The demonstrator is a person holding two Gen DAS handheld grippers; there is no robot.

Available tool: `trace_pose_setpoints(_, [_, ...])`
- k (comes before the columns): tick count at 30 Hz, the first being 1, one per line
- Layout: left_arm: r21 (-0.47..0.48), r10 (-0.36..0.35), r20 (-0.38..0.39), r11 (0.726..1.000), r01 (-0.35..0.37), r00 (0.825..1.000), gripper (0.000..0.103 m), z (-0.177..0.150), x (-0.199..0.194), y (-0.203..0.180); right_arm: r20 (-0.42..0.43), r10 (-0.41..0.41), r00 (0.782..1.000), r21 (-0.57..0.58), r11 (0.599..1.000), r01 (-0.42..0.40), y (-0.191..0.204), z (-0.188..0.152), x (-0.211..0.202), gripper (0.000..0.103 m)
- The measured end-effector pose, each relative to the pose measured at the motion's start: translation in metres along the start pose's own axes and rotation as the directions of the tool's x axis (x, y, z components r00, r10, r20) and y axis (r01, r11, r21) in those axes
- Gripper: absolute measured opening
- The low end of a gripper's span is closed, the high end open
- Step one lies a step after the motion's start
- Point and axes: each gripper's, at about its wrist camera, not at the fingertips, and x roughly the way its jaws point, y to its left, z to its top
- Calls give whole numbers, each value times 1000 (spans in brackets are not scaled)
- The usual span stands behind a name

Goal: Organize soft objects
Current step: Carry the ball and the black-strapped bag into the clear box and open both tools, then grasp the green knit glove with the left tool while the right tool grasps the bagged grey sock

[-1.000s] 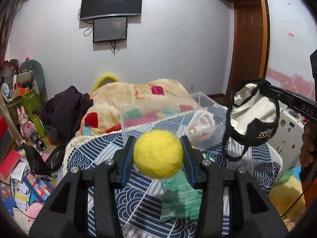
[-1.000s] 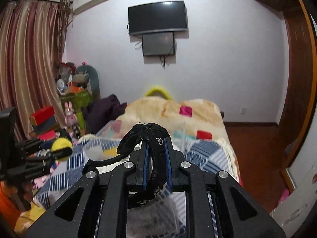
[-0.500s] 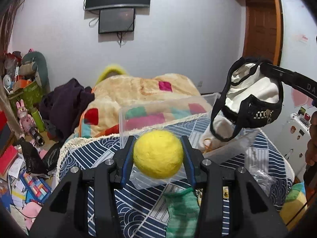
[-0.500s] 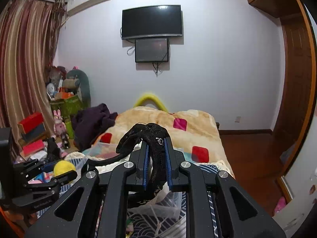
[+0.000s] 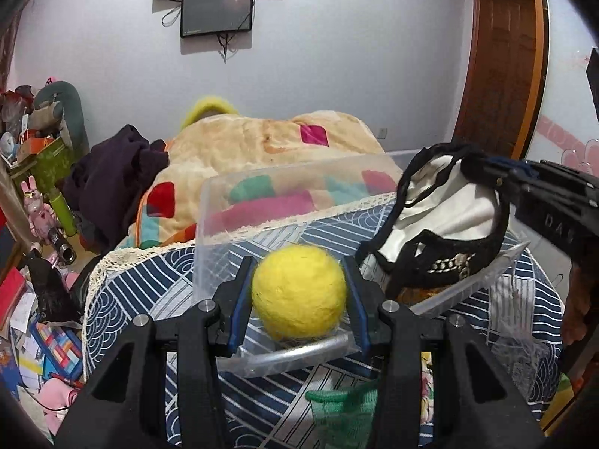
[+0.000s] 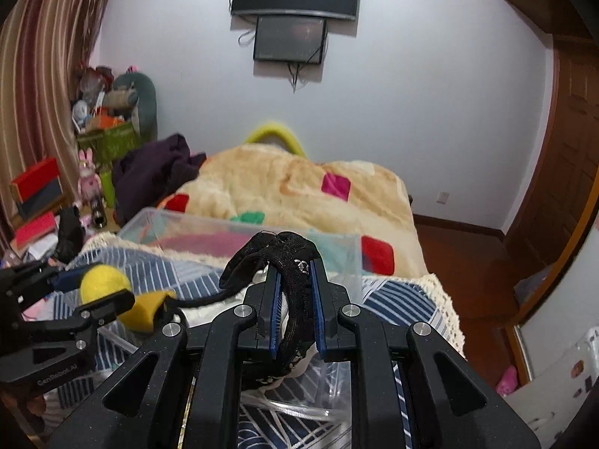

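My left gripper (image 5: 298,292) is shut on a fuzzy yellow ball (image 5: 298,292) and holds it just over the near rim of a clear plastic bin (image 5: 262,187) on the blue patterned bedspread. My right gripper (image 6: 294,299) is shut on a black and white cloth mask (image 6: 290,280). In the left wrist view the mask (image 5: 445,224) hangs over the right part of the bin. The left gripper (image 6: 75,299) with the ball (image 6: 103,282) shows at the left of the right wrist view. A green sock (image 5: 340,415) lies in front of the bin.
A beige quilt (image 5: 262,146) with coloured squares lies behind the bin. Dark clothes (image 5: 112,172) are piled at its left. Toys and boxes (image 5: 33,224) crowd the floor at left. A yellow soft item (image 6: 144,308) lies in the bin. A wooden door (image 5: 498,75) stands at the right.
Both grippers have moved forward toward the bin. The ball now hangs over the bin's near rim and the mask is lower, over the bin's right part.
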Motion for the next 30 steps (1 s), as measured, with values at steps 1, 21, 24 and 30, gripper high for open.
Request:
trace_pose_setpoints(1, [-1,1,-7,1000,-1,1000,45,0,4,0,-10,4,1000,-5,1000,-4,1,-1,2,13])
trace_pose_setpoints(21, [-40,-56,1,998,56,998,67,0,-22,4,3,74,997,-37,997,-74,-1,0,-27,60])
trace_pose_setpoints(24, [-27,-56,35,998,57,998,77,1,-41,2,50,89,995,-17,996,-88,-6,2,-46,64])
trace_pose_setpoints(30, [13,-52,71,999,52,996,86,-9,-75,-2,128,97,987,-10,995,-97,-9,-4,-81,76])
